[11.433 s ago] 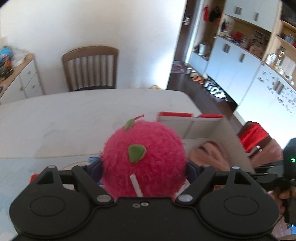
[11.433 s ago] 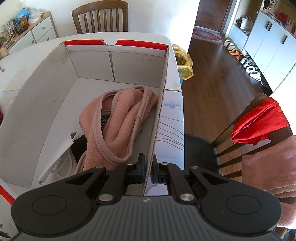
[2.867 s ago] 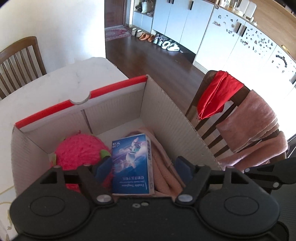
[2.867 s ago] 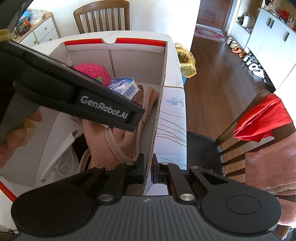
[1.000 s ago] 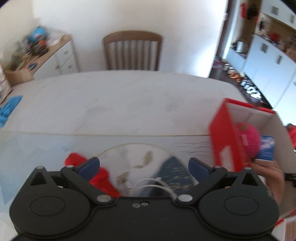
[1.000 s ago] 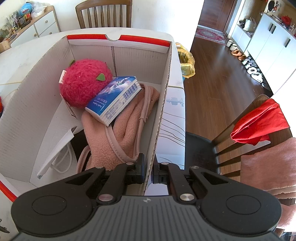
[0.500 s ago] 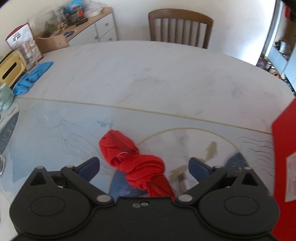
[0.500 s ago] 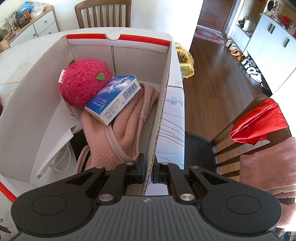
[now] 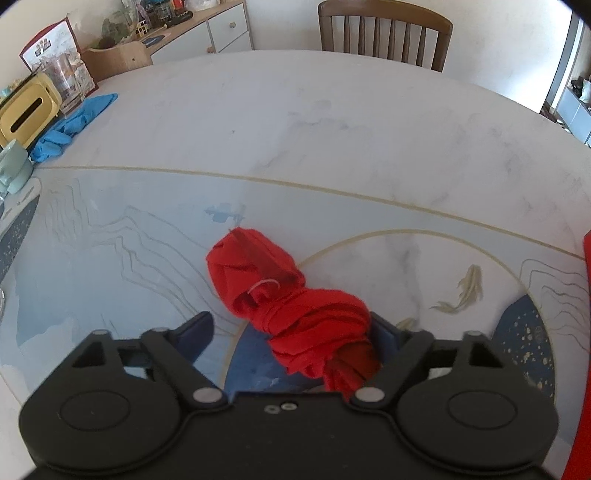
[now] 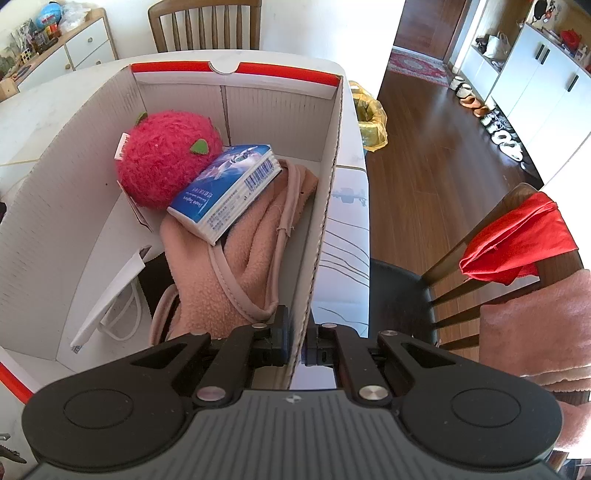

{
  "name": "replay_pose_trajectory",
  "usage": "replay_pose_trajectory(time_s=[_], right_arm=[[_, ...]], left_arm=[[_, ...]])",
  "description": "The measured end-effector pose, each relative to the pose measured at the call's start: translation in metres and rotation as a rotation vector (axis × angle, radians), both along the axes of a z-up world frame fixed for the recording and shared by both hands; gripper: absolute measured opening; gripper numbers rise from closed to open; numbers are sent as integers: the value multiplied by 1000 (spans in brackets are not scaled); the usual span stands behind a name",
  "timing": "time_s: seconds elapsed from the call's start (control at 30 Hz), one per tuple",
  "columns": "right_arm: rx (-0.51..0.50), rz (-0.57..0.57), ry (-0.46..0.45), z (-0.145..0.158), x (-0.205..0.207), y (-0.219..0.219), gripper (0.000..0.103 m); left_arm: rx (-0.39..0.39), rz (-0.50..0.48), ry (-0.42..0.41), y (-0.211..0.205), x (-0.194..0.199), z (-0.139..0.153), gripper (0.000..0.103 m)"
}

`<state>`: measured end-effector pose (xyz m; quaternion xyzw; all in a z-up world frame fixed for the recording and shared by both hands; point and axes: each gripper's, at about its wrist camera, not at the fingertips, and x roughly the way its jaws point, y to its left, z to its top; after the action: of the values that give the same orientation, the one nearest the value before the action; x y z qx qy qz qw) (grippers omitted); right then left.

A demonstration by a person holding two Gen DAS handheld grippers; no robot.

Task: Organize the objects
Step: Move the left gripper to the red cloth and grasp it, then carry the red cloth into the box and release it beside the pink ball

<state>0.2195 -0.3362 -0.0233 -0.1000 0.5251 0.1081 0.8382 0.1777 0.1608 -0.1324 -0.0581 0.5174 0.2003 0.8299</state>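
Observation:
A crumpled red cloth (image 9: pixel 288 306) lies on the patterned table mat. My left gripper (image 9: pixel 291 334) is down over its near end, jaws closing, with the cloth between the blue fingers (image 9: pixel 197 332); the right pad touches it, the left pad stands apart. In the right wrist view my right gripper (image 10: pixel 295 341) is shut on the right wall of the white cardboard box (image 10: pixel 328 192). Inside the box sit a pink plush fruit (image 10: pixel 166 158), a blue tissue pack (image 10: pixel 225 188) and a pink fleece item (image 10: pixel 243 266).
A blue cloth (image 9: pixel 70 125), a yellow tissue box (image 9: pixel 26 110) and a glass stand at the table's far left. A wooden chair (image 9: pixel 384 33) is behind the table. The box's red side (image 9: pixel 585 332) shows at the right edge. A chair with red cloth (image 10: pixel 517 240) stands right of the box.
My left gripper swung away from the box, dropped toward the table mat and came over the red cloth, its jaws narrowing. My right gripper kept still on the box wall.

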Motion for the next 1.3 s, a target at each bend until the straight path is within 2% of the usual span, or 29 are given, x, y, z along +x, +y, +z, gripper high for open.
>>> replay_pose_trajectory(time_s=[0.1,0.23,0.37,0.63,0.83,1.0,1.3], right_arm=[[-1,0,0,0,0,0,6],[-1,-1,1,0,0,-1,6],[-1,-1,1,0,0,-1,6],[-1,-2,0,-1,0,-1,6],[0,-2,1,-1,0,-1,6],[-4,-3,-2,-1,-1,1,6],[-3,-4,-3,-2,-1,3,6]], left_arm=[[-3,2,-17,0,-3,0,77],[4,-11,-37,-1,-5,1,58],[15,-22,-41,-3,-9,2,51],[7,-50,-47,-4,-22,18,48],[-34,-103,-78,-17,-34,44,48],[-57,-193,-108,-43,-40,65,48],[-129,-421,-180,-111,-49,109,48]])
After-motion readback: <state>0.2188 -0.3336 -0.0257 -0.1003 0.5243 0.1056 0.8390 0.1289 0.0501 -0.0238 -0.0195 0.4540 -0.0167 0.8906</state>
